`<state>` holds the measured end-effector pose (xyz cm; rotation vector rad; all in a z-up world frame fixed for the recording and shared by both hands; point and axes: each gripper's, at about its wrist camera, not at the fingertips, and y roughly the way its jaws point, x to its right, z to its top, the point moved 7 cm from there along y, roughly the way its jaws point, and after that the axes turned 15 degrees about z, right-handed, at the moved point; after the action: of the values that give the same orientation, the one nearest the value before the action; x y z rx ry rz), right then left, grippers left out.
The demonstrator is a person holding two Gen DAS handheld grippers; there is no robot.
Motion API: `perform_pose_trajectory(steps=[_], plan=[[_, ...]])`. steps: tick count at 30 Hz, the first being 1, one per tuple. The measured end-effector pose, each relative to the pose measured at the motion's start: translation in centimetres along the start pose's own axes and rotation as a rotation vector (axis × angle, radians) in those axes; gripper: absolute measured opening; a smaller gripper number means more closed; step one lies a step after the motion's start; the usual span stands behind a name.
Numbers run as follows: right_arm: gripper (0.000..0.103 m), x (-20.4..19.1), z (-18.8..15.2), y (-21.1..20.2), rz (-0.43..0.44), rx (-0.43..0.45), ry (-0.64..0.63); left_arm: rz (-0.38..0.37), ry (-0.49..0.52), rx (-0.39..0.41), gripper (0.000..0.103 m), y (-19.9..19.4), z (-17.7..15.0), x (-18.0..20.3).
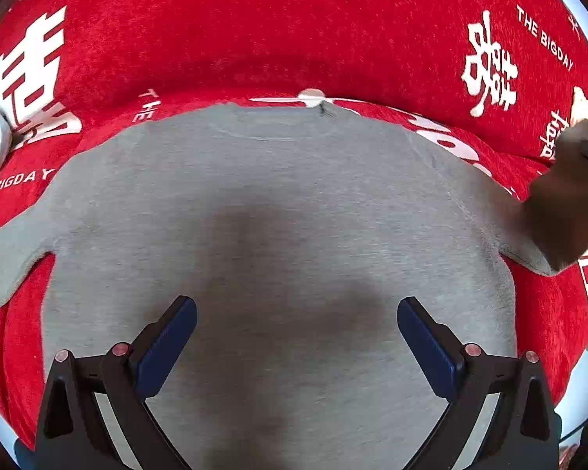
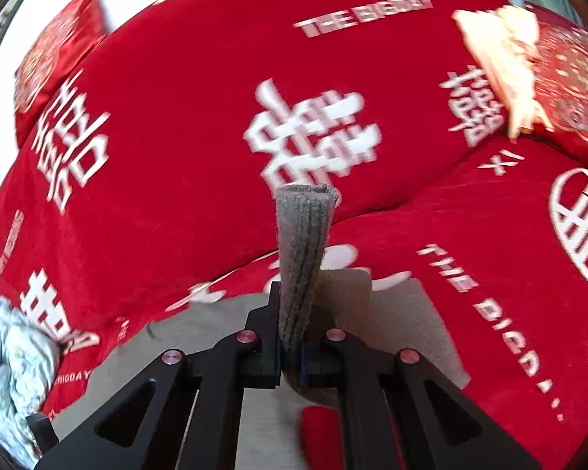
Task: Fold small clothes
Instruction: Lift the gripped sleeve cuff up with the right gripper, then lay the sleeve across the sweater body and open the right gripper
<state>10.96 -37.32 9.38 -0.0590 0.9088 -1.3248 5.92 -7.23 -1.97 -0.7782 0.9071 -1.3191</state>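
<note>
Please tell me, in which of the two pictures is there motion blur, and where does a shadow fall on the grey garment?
Left wrist view: mostly sharp; a dark shadow lies on the middle of the grey sweater, reaching down between the open left gripper fingers; only the lifted sleeve at the right edge is blurred. Right wrist view: the red cover and its white lettering are smeared, while the sleeve cuff clamped in the right gripper stays sharp.

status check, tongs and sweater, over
Left tongs open above grey sweater, spread flat on red cover. Right tongs shut on sleeve cuff, lifted. Nothing in the way.
</note>
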Motion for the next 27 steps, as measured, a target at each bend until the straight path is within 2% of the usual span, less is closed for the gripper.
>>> perform_pose_trajectory(steps=[10,19,27], plan=[[0.006,-8.3,-3.6,4.8,0.037,-0.080,-0.095,-0.008,-0.040,0.004,0.103,0.5,-0.8,-5.0],[0.007,-15.9,-8.2,9.7,0.058,-0.173,-0.214,-0.004,-0.116,-0.002,0.103,0.9,-1.6,-10.3],[0.007,-19.8,-11.3,12.6,0.093,-0.230,-0.249,0.002,-0.189,-0.011,0.103,1.0,-2.2,-14.3]])
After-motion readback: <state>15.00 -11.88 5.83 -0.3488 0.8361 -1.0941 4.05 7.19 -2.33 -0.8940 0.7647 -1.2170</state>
